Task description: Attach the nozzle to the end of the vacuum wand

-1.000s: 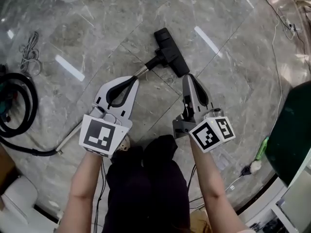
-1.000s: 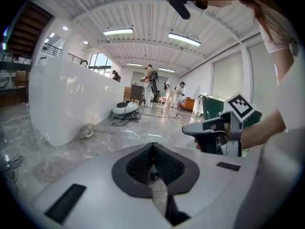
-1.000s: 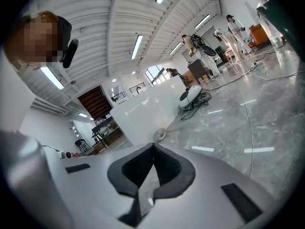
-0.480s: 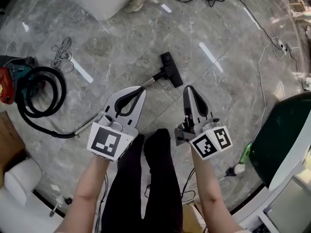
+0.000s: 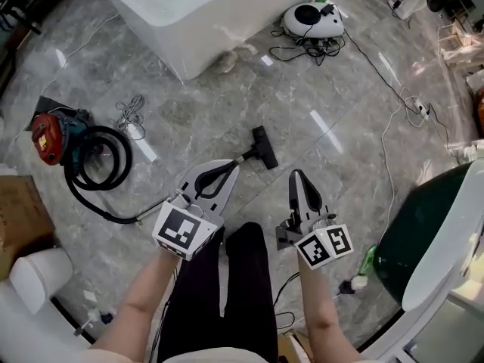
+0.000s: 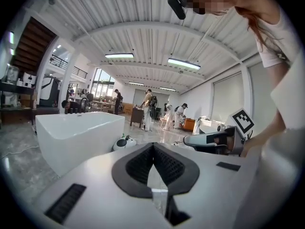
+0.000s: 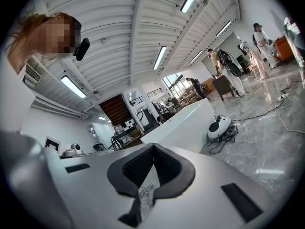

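Observation:
The black floor nozzle point(image 5: 262, 147) lies on the grey marble floor at the far end of the metal wand point(image 5: 240, 159), and the two look joined. The wand runs back under my left gripper point(image 5: 234, 165) to a black hose point(image 5: 97, 174) coiled beside the red vacuum cleaner point(image 5: 48, 137). My left gripper point(image 6: 153, 146) is shut and empty, held high above the floor. So is my right gripper point(image 5: 296, 175), beside the left one; its jaws point(image 7: 152, 147) are shut on nothing. Both point roughly level across the room.
A white bathtub point(image 5: 212, 10) stands ahead, with a white round appliance point(image 5: 311, 17) and cables point(image 5: 393, 89) beside it. A dark green tub point(image 5: 427, 225) is at the right, and a cardboard box point(image 5: 19, 218) and a white cylinder point(image 5: 34, 278) at the left. People stand far off point(image 6: 148, 108).
Both grippers have risen far above the floor, still shut. The nozzle and wand lie unmoved and look smaller, and the bathtub and red vacuum have come into view.

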{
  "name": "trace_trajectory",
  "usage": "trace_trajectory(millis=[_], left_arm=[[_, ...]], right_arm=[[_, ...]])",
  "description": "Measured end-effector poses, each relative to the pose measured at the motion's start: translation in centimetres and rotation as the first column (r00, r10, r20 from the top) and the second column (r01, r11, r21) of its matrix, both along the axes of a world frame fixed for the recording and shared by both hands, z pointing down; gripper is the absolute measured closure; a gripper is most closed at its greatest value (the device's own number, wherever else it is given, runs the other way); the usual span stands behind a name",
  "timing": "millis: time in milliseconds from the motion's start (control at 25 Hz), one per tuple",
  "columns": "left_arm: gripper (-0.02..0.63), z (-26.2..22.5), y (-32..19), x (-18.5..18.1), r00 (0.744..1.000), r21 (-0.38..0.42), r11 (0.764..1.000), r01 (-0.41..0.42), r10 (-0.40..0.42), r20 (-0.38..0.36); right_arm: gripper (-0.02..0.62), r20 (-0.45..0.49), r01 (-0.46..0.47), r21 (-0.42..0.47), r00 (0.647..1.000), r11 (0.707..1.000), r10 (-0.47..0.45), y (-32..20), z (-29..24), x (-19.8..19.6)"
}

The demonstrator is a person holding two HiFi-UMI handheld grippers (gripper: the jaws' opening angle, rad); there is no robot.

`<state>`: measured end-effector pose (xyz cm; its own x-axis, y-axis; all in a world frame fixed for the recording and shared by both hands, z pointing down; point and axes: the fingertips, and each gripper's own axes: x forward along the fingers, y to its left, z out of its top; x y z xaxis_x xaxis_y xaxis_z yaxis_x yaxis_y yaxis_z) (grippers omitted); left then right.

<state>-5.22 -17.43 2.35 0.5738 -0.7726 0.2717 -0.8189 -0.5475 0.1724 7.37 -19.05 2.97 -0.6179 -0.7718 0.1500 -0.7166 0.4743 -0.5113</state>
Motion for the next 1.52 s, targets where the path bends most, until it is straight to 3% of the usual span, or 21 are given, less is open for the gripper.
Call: trace_trajectory(millis=[320,600,960,1520], left_arm=[[0.597,-11.4,3.0,1.0,0.999,0.049,0.999,0.016,-0.014,-0.039],[0.597,-15.6,6.9,0.1,0.999,0.073,0.997,0.037,-0.037,0.007],[0.597,-16.2,8.0,-1.8,1.000,0.129,0.992,0.008,-0.009,0.004],[0.597,-16.9,6.3,-1.3,1.000,0.154,0.988,0.014,-0.017,0.020]], right_arm=[[0.580,-0.014,-0.069,0.100,0.997,0.993,0.071,1.6,-12.1,4.4],[0.580,-0.103,-0.201,0.203,0.969,0.958,0.225,5.2,-17.9,8.0],[0.578,-0.137,-0.331,0.272,0.916,0.903,0.377,8.4,-20.2,9.8],[0.580,-0.145,-0.429,0.245,0.870,0.869,0.471,7.5,-19.4,12.4]])
